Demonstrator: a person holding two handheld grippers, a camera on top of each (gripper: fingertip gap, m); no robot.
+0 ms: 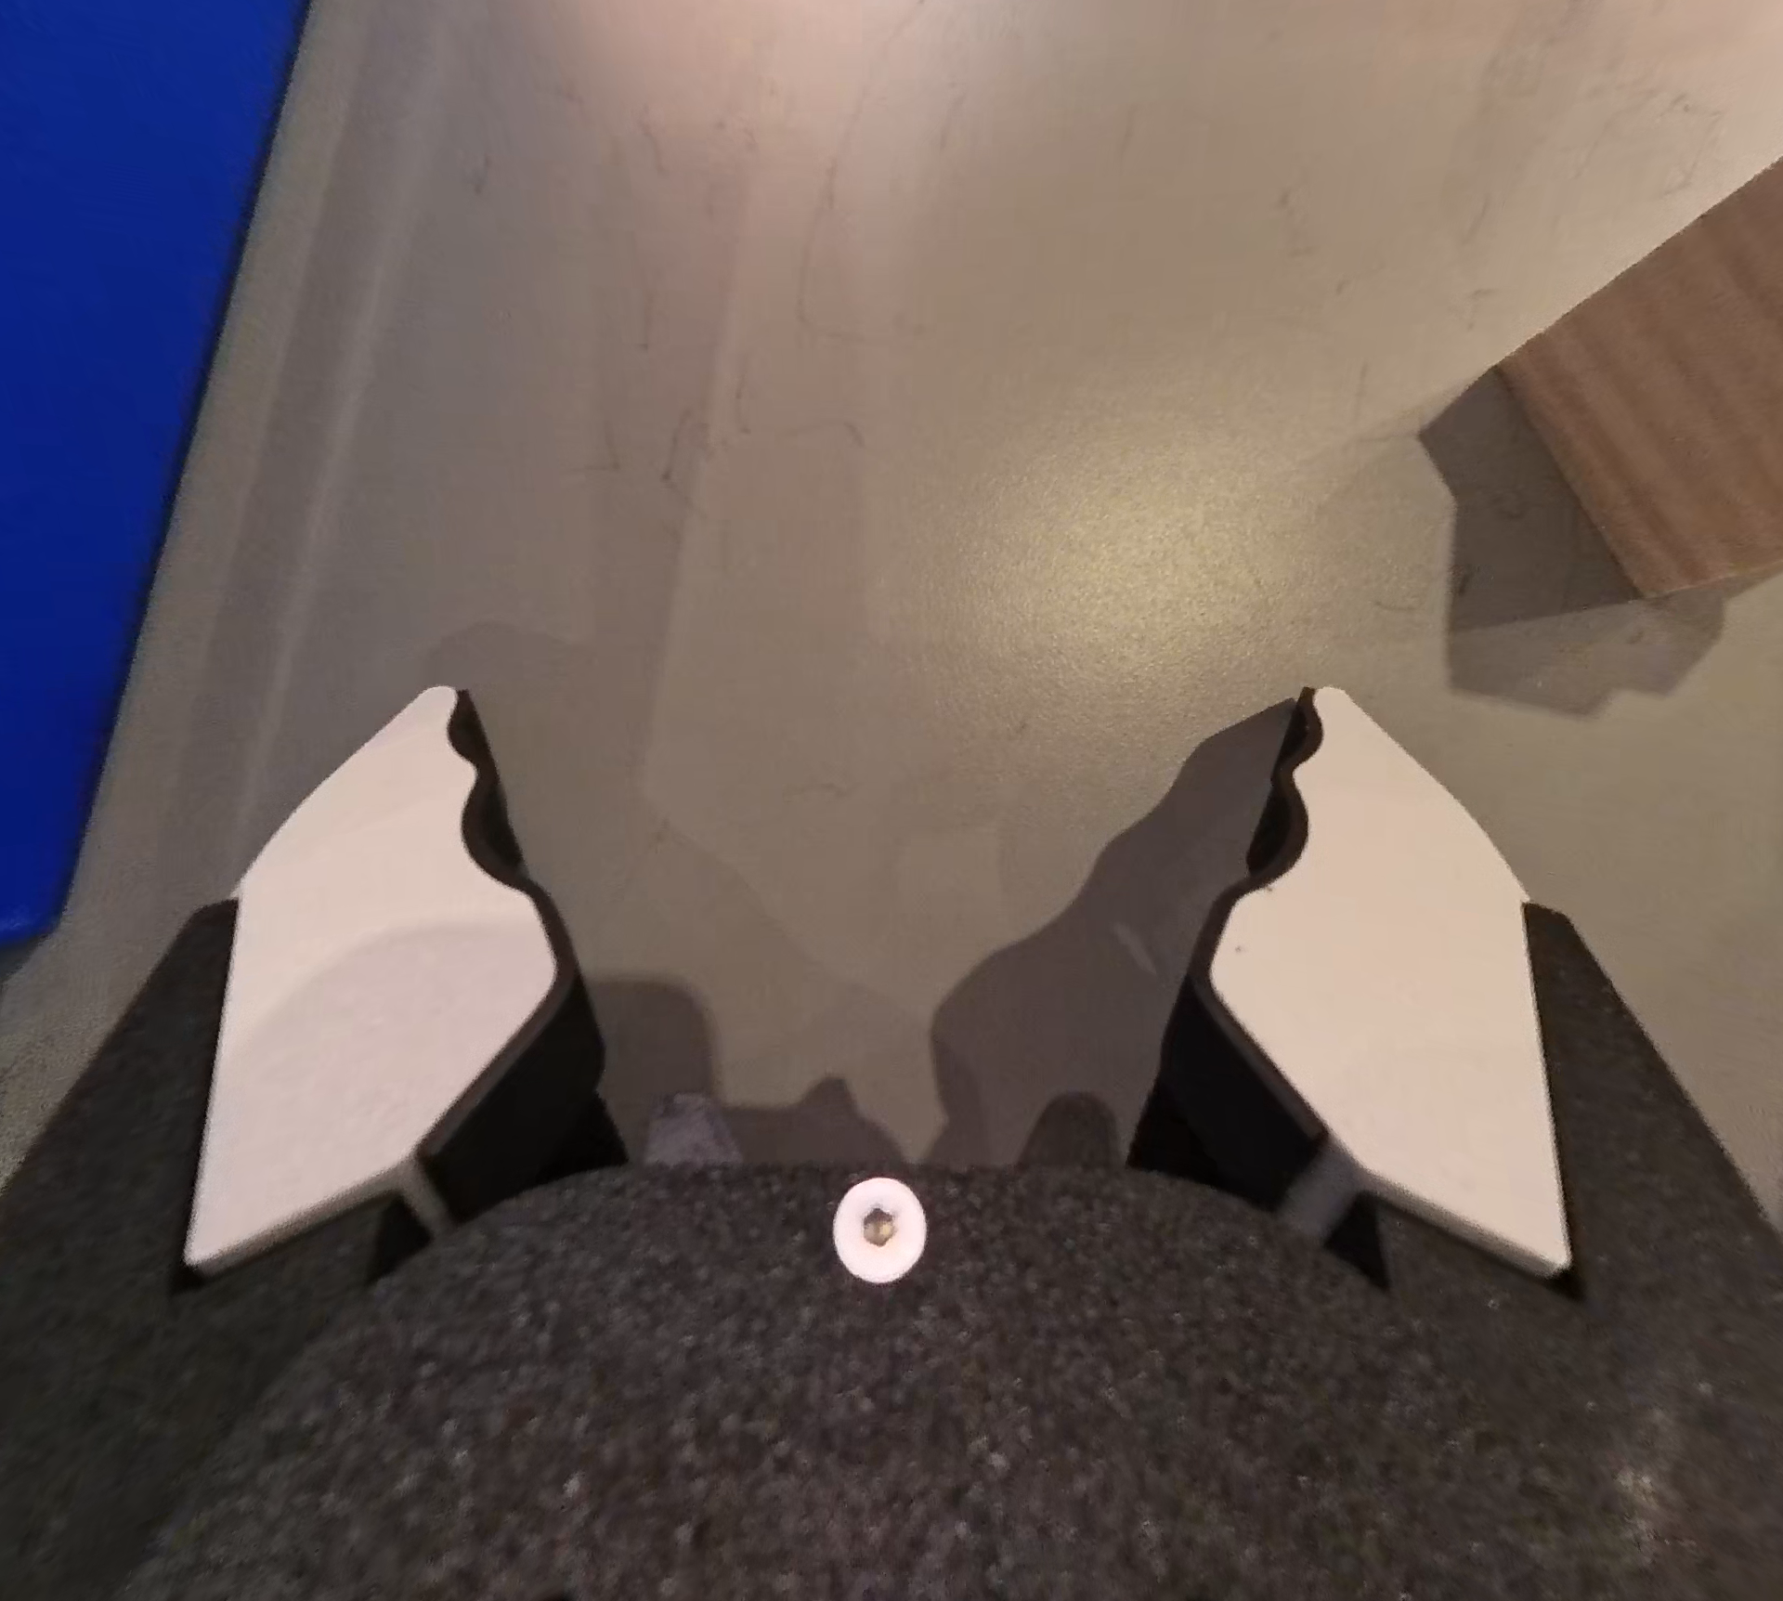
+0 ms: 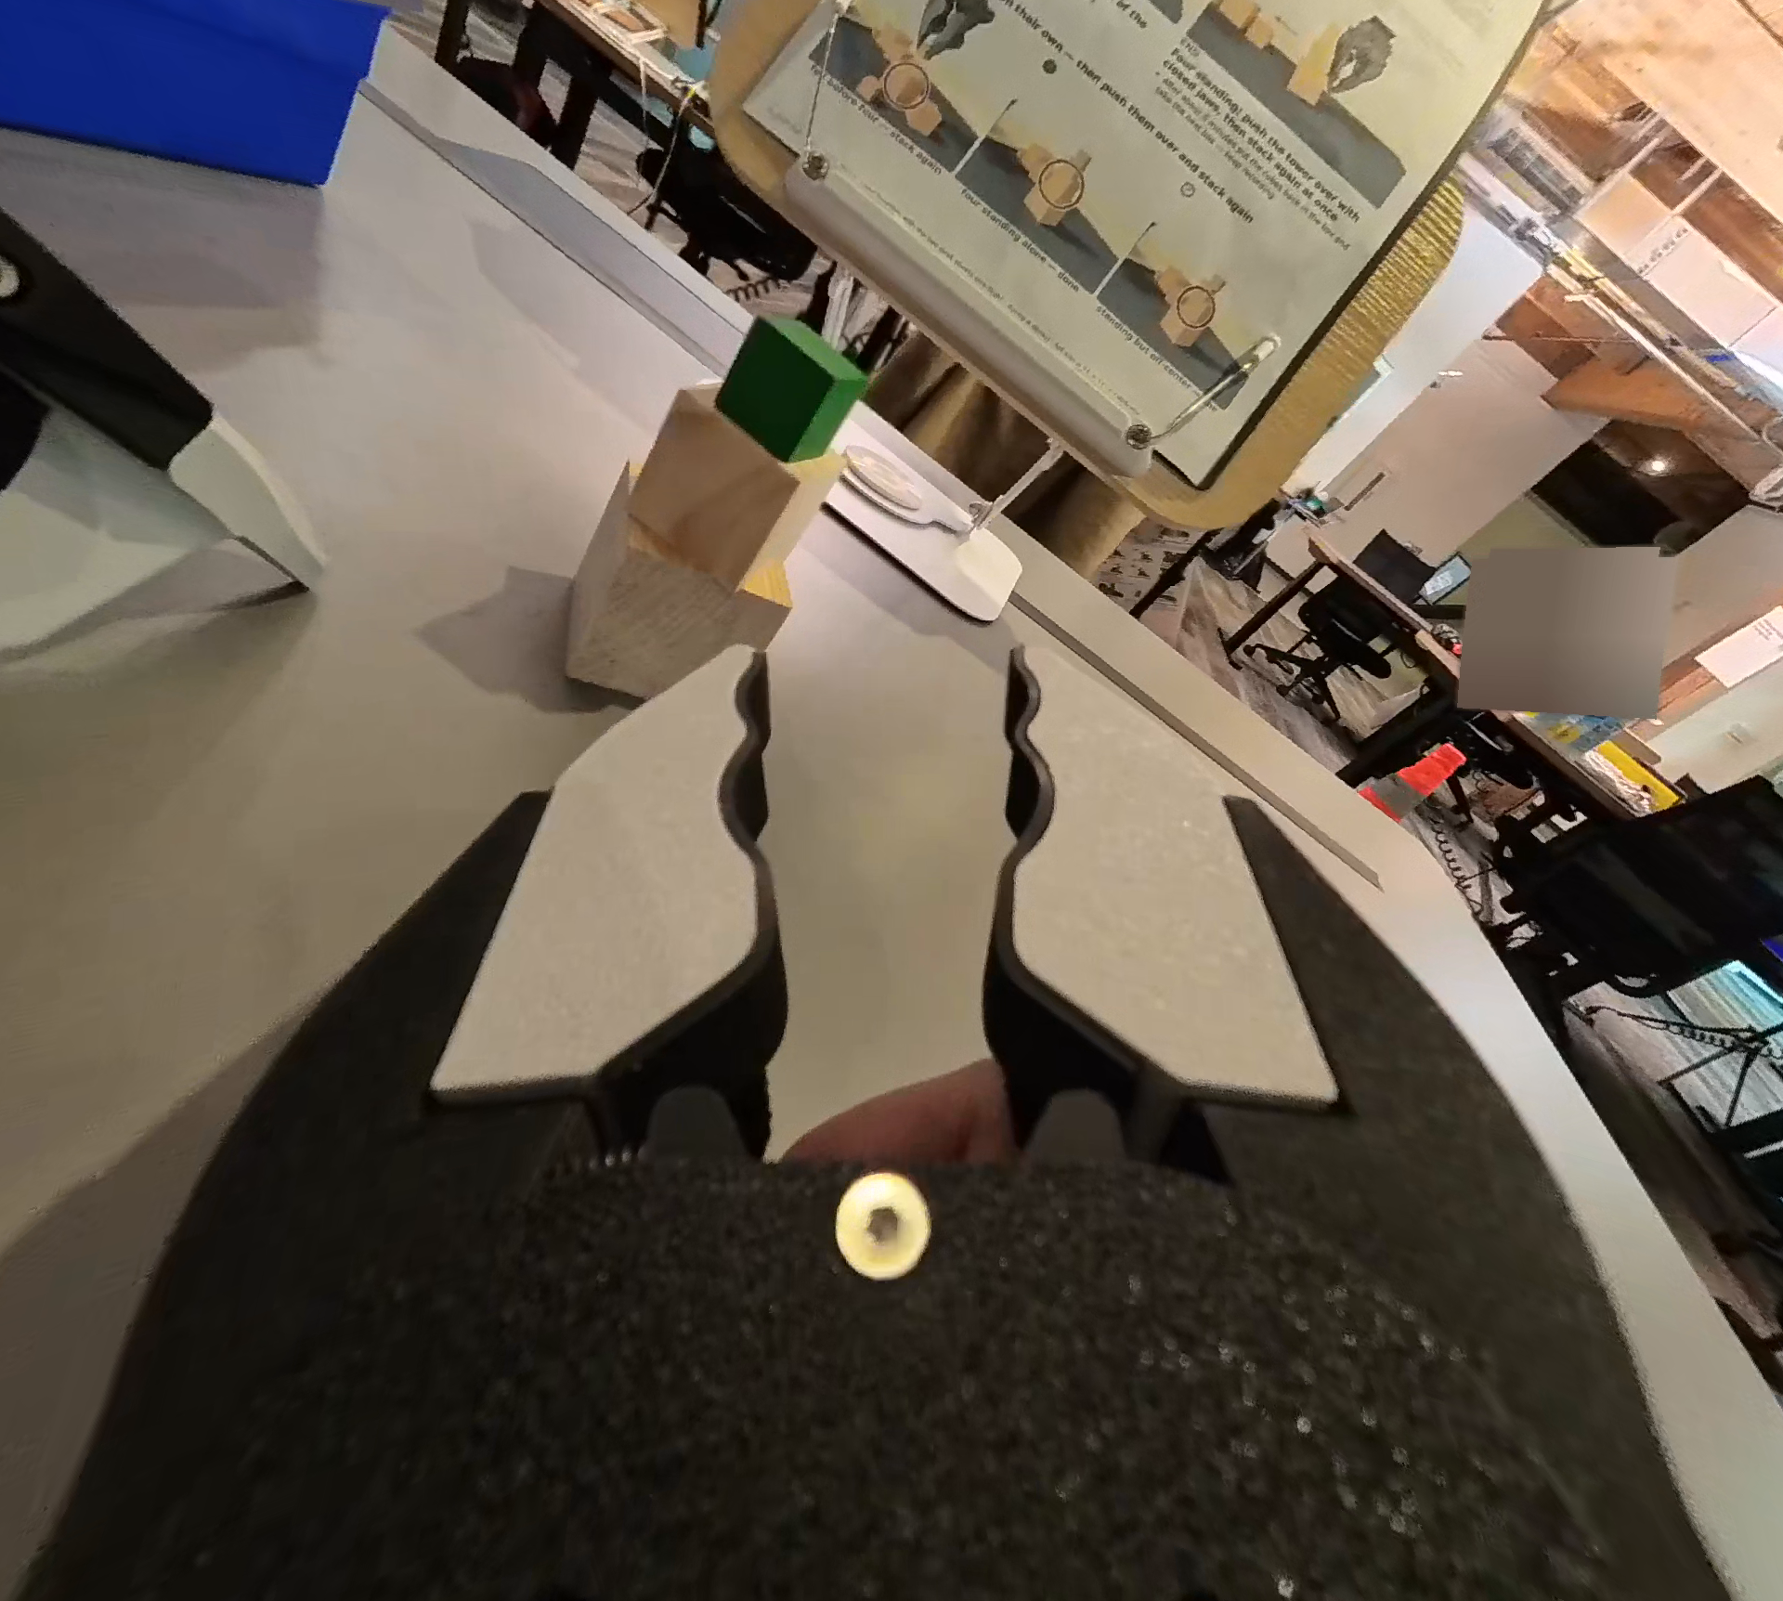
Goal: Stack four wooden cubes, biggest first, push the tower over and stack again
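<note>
In the right wrist view a tower of three cubes stands on the grey table (image 2: 289, 397): a big pale wooden cube (image 2: 656, 619) at the bottom, a smaller wooden cube (image 2: 719, 493) turned on it, and a green cube (image 2: 791, 402) on top. My right gripper (image 2: 886, 667) is open and empty, just in front and to the right of the tower. My left gripper (image 1: 883, 701) is wide open and empty over bare table. A wooden cube (image 1: 1659, 378) shows at that view's right edge. One left finger (image 2: 232, 503) shows left of the tower.
A blue box (image 2: 174, 40) sits at the far left; it also shows in the left wrist view (image 1: 125, 300). An instruction sheet on a stand (image 2: 1110, 107) stands behind the tower, with a white base (image 2: 979, 580) near the table's far edge. About 7 cm separates my left fingertips from the wooden cube (image 1: 1659, 378).
</note>
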